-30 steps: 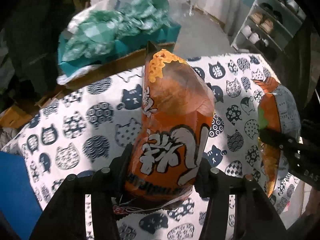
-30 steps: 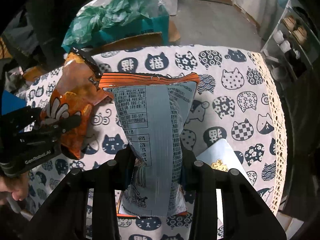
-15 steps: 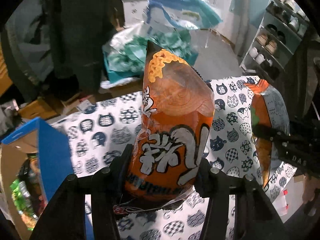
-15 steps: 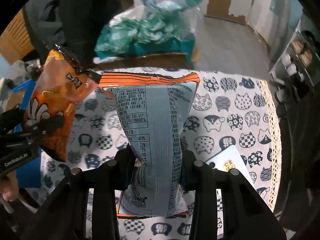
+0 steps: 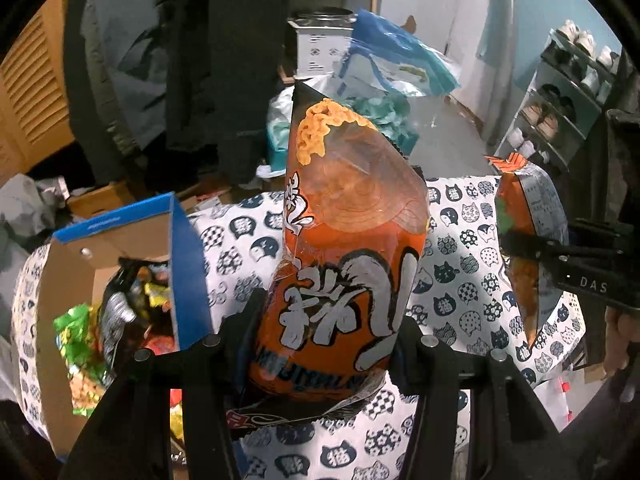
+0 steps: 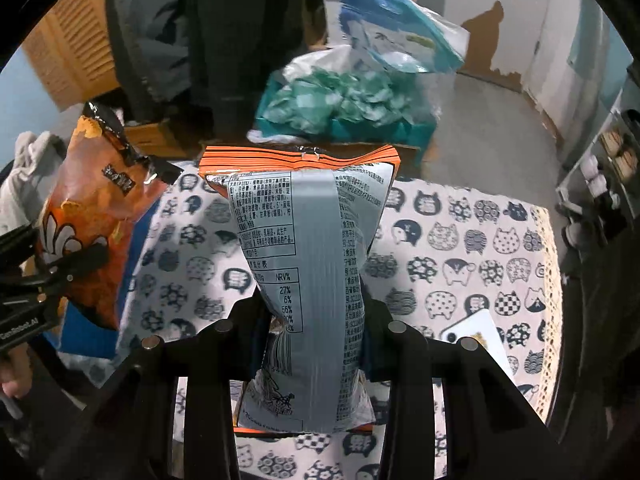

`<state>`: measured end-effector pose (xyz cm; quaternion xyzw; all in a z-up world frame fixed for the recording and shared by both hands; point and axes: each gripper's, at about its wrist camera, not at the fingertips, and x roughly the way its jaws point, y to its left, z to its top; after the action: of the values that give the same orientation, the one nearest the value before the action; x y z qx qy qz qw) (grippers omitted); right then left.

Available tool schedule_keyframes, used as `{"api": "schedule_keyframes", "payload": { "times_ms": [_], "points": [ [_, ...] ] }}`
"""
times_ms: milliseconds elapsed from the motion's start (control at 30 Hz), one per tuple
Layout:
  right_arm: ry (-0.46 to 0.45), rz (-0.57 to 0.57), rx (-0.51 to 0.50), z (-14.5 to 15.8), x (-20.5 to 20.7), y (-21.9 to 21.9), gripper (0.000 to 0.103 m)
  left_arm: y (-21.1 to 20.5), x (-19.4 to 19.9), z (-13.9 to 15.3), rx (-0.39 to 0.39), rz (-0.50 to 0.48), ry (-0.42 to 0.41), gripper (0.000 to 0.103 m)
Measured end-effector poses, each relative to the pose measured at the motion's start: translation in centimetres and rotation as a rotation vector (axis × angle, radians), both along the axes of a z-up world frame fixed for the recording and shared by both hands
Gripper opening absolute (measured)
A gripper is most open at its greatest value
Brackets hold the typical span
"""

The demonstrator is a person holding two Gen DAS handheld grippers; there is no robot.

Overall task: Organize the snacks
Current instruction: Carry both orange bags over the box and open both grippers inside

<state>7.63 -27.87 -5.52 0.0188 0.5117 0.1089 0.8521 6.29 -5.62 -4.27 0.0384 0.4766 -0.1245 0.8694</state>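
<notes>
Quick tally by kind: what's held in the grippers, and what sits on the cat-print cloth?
Snack bags held: 2, the orange snack bag in the left gripper and the silver-backed snack bag in the right gripper
Blue cardboard boxes holding snacks: 1
White cards: 1
Total: 4

Snack box (image 5: 120, 264) on table (image 5: 452, 280), left of held bags (image 5: 344, 264)
</notes>
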Motion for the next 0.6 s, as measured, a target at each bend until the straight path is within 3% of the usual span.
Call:
{"api": "schedule_keyframes", "payload": {
  "times_ms": [600],
  "points": [
    [-0.007, 0.136, 0.033, 2.0, 0.6, 8.8, 0.035, 10.2, -2.0, 1.1, -0.034, 0.168, -0.022, 0.054]
  ]
}}
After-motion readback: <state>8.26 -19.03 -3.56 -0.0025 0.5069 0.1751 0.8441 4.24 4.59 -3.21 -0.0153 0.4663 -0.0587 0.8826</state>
